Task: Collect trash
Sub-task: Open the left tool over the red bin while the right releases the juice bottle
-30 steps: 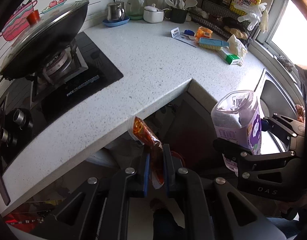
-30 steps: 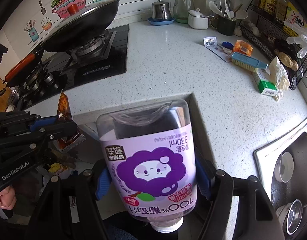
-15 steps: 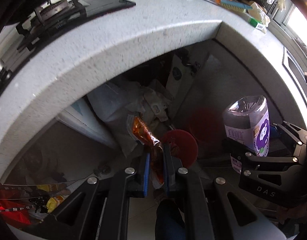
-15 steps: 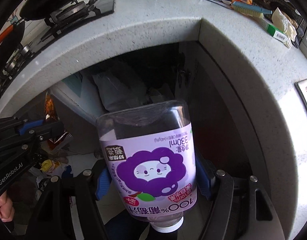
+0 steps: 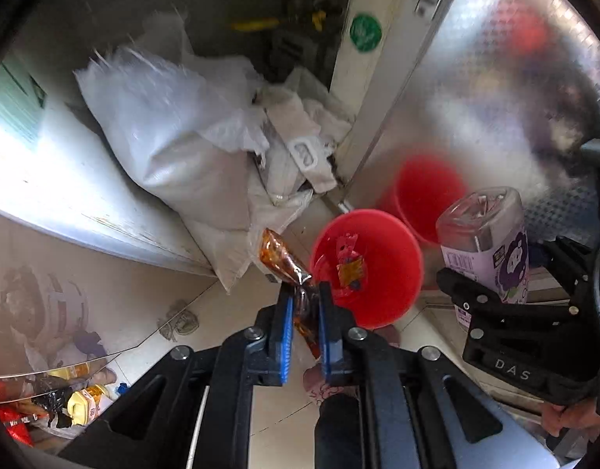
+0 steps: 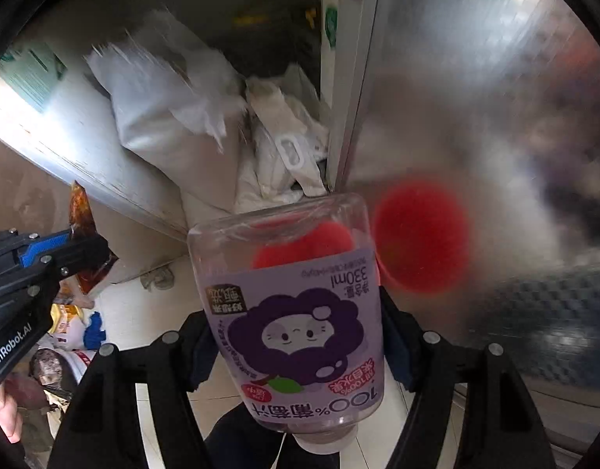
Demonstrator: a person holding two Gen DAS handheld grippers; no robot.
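Note:
My left gripper (image 5: 302,305) is shut on a crinkled orange-brown snack wrapper (image 5: 278,256), just left of a red bin (image 5: 403,273) on the floor. A few small wrappers (image 5: 349,264) lie inside the bin. My right gripper (image 6: 296,332) is shut on an upside-down clear juice bottle (image 6: 296,312) with a purple label. Through its clear base the red bin (image 6: 331,238) shows below. From the left wrist view the bottle (image 5: 491,234) hangs right of the bin in the right gripper (image 5: 503,285). The left gripper (image 6: 65,246) with the wrapper (image 6: 83,219) shows at the right wrist view's left.
White sacks and bags (image 5: 175,136) are piled in the open cabinet behind the bin. A shiny metal panel (image 5: 515,97) stands to the right and mirrors the bin in red. Bags and packets (image 5: 77,394) clutter the tiled floor at lower left. A person's hand (image 6: 3,410) holds the left gripper.
Both grippers have dropped from above the countertop to below its edge, close to the floor. The red bin has come into view beneath them. Both grips are unchanged.

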